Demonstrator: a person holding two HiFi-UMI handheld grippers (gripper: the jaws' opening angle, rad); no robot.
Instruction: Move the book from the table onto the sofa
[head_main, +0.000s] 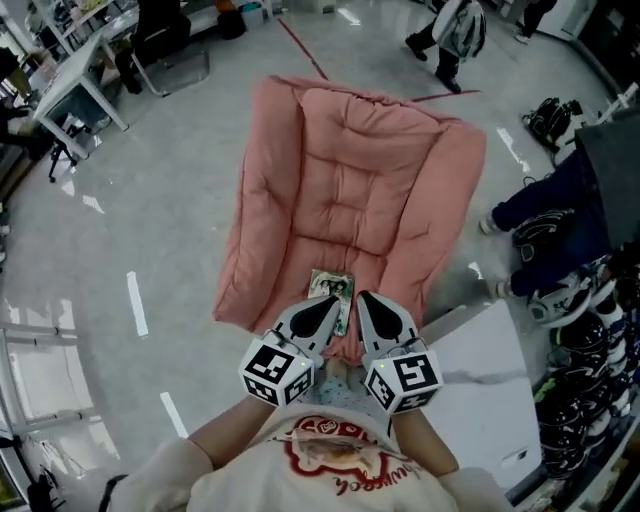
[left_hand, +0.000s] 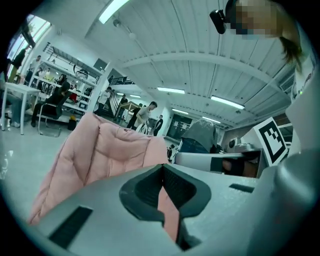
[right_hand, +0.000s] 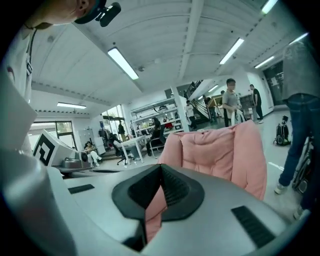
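Note:
The book (head_main: 333, 287), with a green illustrated cover, lies flat on the front of the seat of the pink cushioned sofa (head_main: 350, 190). My left gripper (head_main: 328, 304) and right gripper (head_main: 367, 300) are side by side close to my chest, above the sofa's front edge, with their tips just over the near side of the book. Both are shut with nothing between the jaws. In the left gripper view the left gripper (left_hand: 162, 168) points almost level past the sofa (left_hand: 105, 150). In the right gripper view the right gripper (right_hand: 161, 168) does the same, with the sofa (right_hand: 220, 150) ahead.
A white marble-topped table (head_main: 485, 372) stands at my right. A person in dark trousers (head_main: 555, 215) stands beyond it, beside black shoes and bags (head_main: 585, 400). Desks and chairs (head_main: 75, 85) are at the far left, and another person (head_main: 450, 35) walks at the back.

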